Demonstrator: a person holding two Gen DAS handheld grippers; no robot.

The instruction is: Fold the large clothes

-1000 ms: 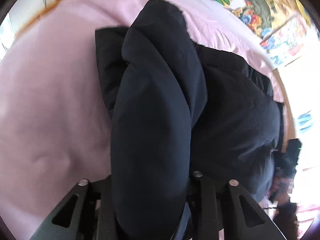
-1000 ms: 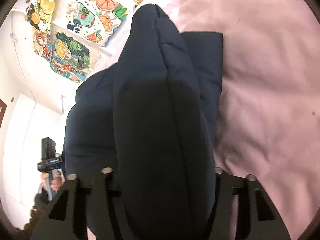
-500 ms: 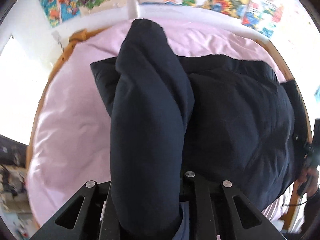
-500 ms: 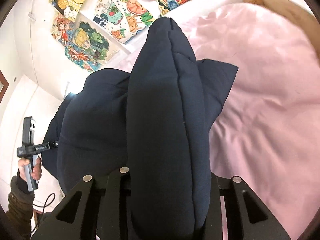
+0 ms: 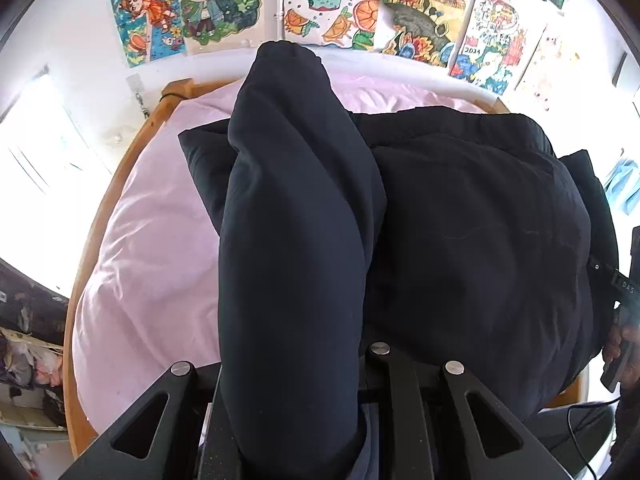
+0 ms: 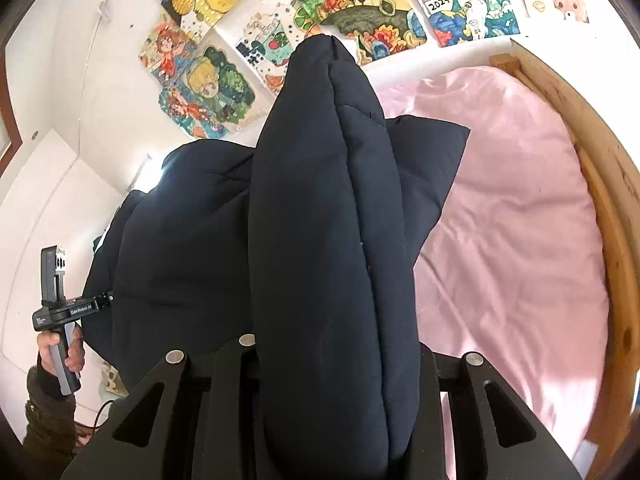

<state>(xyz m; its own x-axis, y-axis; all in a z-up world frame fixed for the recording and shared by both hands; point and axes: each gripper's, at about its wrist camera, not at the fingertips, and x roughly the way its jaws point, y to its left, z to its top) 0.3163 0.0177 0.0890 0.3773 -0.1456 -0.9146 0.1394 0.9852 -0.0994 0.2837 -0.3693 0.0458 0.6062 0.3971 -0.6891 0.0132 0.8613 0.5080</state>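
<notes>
You have a dark navy padded jacket (image 5: 460, 240) gathered up over the bed (image 5: 152, 240), with its pink cover, and part of its bulk seems to rest on that cover while the ends near you are lifted. Your left hand-held gripper (image 5: 292, 420) is pinching one thick roll of the quilted fabric, which fills the gap between its fingers; your right hand-held gripper (image 6: 332, 420) is clamped the same way on another fat fold at the far side of the garment.

Expect this jacket to handle as soft, puffy and springy: the filling compresses under the pads but pushes back, so a fold will want to balloon open once you let go. The shell looks smooth and likely a little slippery, so a shallow pinch could slide off. Take hold deep, at a seam or hem where layers are stitched together, as you appear to be doing, and keep both grips level so the weight hangs evenly between them. It is bulky rather than fragile; you can grip it firmly.

Compared with a second ago, both cameras now see far more of the room: the row of colourful drawings (image 5: 340, 12) on the wall and the wooden bed frame (image 5: 120, 168) have come into view, and the pink cover sits further below. The grip on the rolls looks unchanged.
</notes>
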